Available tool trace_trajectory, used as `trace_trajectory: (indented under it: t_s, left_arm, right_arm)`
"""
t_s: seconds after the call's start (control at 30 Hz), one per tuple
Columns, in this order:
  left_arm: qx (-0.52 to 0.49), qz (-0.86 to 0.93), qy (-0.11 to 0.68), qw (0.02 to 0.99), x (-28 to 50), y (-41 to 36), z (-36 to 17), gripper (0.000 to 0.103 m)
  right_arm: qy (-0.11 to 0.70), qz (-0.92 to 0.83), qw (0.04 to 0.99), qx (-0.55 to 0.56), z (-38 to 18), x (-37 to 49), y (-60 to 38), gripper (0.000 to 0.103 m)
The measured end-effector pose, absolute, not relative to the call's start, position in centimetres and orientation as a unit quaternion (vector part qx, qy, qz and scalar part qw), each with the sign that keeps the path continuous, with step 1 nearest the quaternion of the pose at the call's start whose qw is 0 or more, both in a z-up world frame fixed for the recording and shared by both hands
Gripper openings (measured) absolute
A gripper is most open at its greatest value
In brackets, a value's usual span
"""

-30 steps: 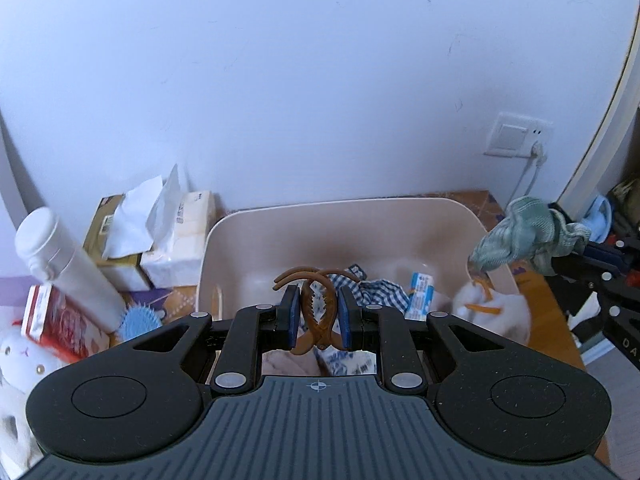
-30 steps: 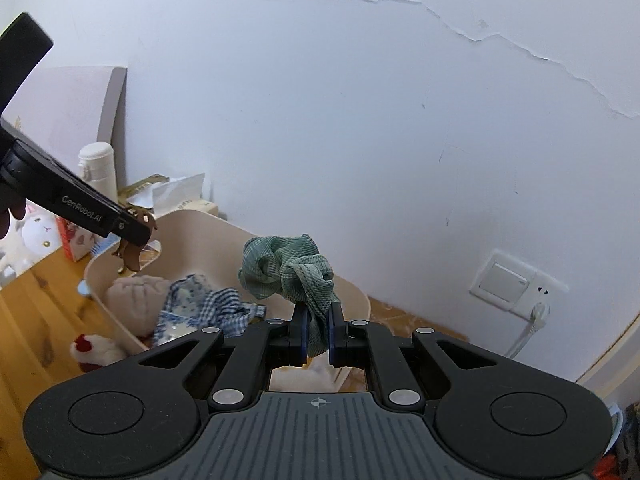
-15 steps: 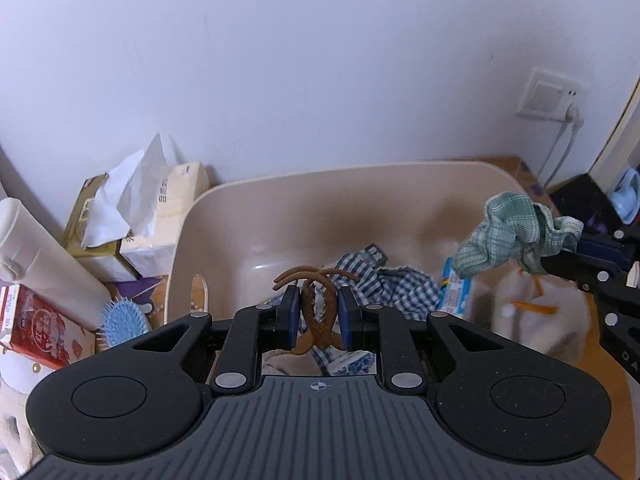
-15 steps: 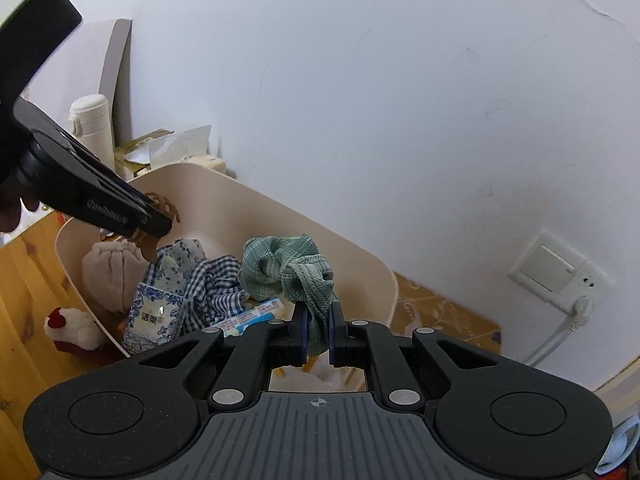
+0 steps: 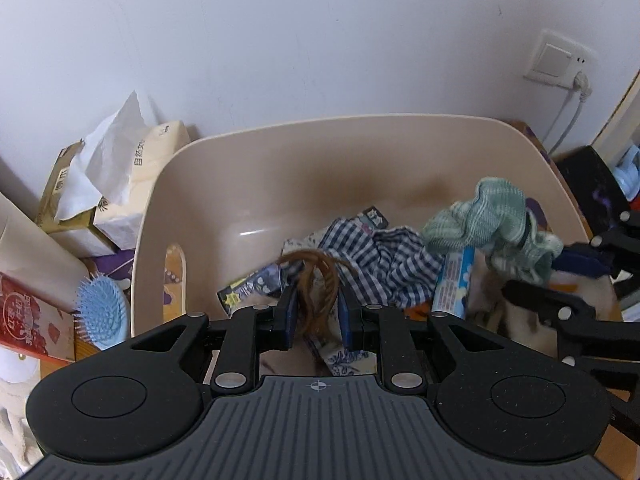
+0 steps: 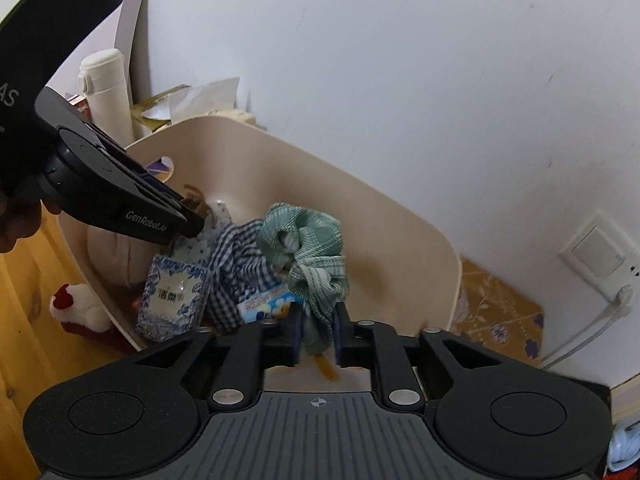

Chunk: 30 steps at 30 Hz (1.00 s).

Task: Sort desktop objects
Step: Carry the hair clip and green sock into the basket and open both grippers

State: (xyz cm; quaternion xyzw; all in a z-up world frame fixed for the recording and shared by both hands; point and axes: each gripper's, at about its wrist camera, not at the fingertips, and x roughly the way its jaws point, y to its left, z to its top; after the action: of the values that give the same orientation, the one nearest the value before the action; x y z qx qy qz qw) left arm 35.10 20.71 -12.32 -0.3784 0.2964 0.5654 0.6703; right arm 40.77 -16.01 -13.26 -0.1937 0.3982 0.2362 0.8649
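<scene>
A beige plastic basin [image 5: 280, 152] stands against the wall, with several items inside. My left gripper [image 5: 318, 308] hangs over its middle, and its jaws are opening. The brown hair claw [image 5: 316, 280] sits blurred between the pads, which no longer squeeze it. My right gripper [image 6: 318, 328] is over the basin's right side, jaws also opening. A green checked scrunchie [image 6: 308, 252] droops loosely between its pads, with gaps on both sides. The right gripper [image 5: 560, 276] also shows at the right edge of the left wrist view, and the left gripper [image 6: 176, 216] at the left of the right wrist view.
Inside the basin lie a blue checked cloth [image 5: 384, 256], a blue-white packet [image 6: 172, 296] and a beige plush. Left of it are tissue packs [image 5: 120, 184], a blue hairbrush [image 5: 102, 312], a red box [image 5: 28, 320] and a white bottle [image 6: 106, 88]. A wall socket [image 5: 556, 60] is at the right.
Both grippers have come down and forward over the basin. Their jaws, which were shut on the hair claw and the scrunchie, have parted, and the claw now looks blurred.
</scene>
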Motion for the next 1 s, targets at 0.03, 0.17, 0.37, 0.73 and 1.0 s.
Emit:
trace_trajectory:
  t_s: [0.03, 0.17, 0.37, 0.73, 1.0]
  left_arm:
    - [-0.378, 0.566, 0.296, 0.670, 35.1, 20.6, -12.4, 0.032]
    - [-0.382, 0.575, 0.295, 0.661, 34.7, 20.2, -12.5, 0.073]
    - [-0.372, 0.578, 0.309, 0.657, 34.9, 19.5, -12.7, 0.075]
    - [-0.372, 0.600, 0.294, 0.644, 33.8, 18.2, -11.2, 0.076]
    - [-0.364, 0.606, 0.272, 0.653, 32.2, 16.5, -8.6, 0.077]
  right_arm:
    - [0.399, 0.236, 0.865, -0.191, -13.3, 40.7, -16.1, 0.037]
    - [0.403, 0.231, 0.868, -0.176, -13.0, 40.3, -16.4, 0.060]
    - [0.408, 0.220, 0.872, -0.155, -12.4, 39.6, -17.0, 0.079]
    - [0.387, 0.189, 0.895, -0.117, -10.4, 37.9, -18.1, 0.092]
    - [0.355, 0.175, 0.913, -0.102, -8.0, 35.6, -18.6, 0.094]
